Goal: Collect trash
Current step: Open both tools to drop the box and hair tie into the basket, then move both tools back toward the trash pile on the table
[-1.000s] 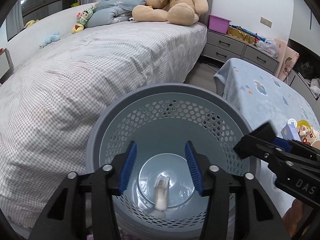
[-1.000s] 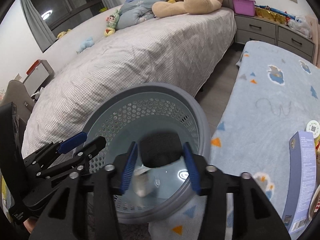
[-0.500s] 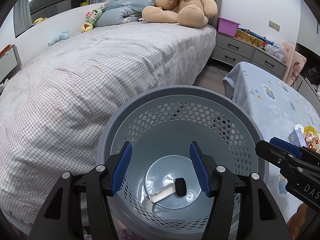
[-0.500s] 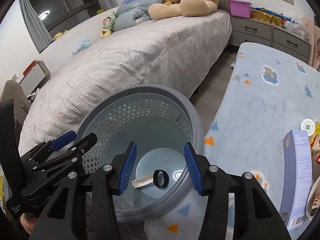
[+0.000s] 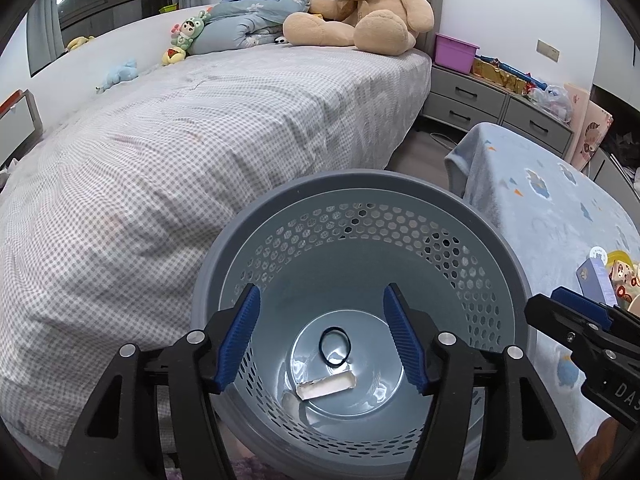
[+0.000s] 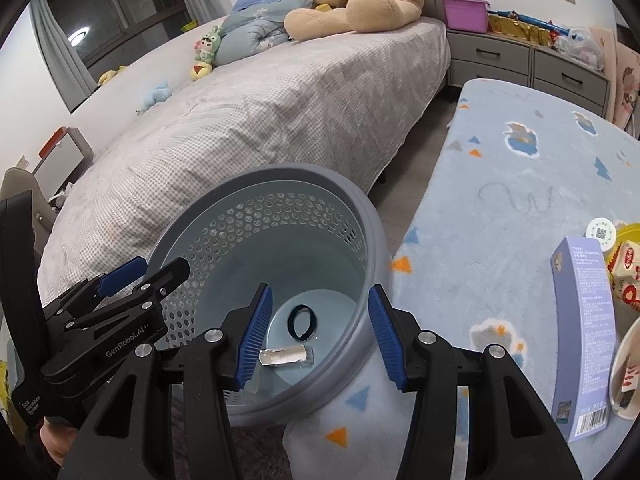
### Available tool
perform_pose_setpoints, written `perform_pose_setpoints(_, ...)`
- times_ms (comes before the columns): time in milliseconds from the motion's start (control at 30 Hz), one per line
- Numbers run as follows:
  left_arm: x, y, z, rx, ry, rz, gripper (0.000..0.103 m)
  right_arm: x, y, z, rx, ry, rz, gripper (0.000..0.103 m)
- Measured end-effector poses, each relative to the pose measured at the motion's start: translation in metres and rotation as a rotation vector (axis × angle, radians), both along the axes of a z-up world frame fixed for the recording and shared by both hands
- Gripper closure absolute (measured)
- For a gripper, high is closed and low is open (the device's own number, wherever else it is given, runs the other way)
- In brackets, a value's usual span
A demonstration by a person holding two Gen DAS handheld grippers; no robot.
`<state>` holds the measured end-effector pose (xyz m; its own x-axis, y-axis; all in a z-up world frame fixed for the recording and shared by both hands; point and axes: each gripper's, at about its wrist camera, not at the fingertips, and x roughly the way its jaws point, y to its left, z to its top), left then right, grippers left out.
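Note:
A round grey perforated bin stands on the floor between the bed and a low table. On its floor lie a white crumpled wrapper and a thin black ring. My left gripper hangs over the bin's mouth with its jaws still opening and nothing between them; it also shows at the left of the right wrist view. My right gripper is over the bin's right rim, open and empty, its fingers showing at the right edge of the left wrist view.
A bed with a checked grey cover fills the left, with a big teddy bear at its head. A light-blue blanket covers the table at right, bearing a lilac box and snack packets. Grey drawers stand behind.
The white wrapper and the black ring dropped into the bin and now lie on its floor. My left jaws have spread wider. Both grippers have barely shifted.

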<state>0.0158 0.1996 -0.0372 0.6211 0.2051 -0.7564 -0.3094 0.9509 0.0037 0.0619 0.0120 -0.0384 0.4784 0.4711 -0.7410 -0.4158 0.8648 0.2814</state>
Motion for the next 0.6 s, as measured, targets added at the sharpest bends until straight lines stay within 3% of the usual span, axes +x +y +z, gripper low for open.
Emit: perform_pose_setpoints(600,-0.011,-0.029,0.007,0.025,-0.037,-0.076,0.04,-0.041,-0.072,0.009,-0.016,-0.007,-0.12,0.05)
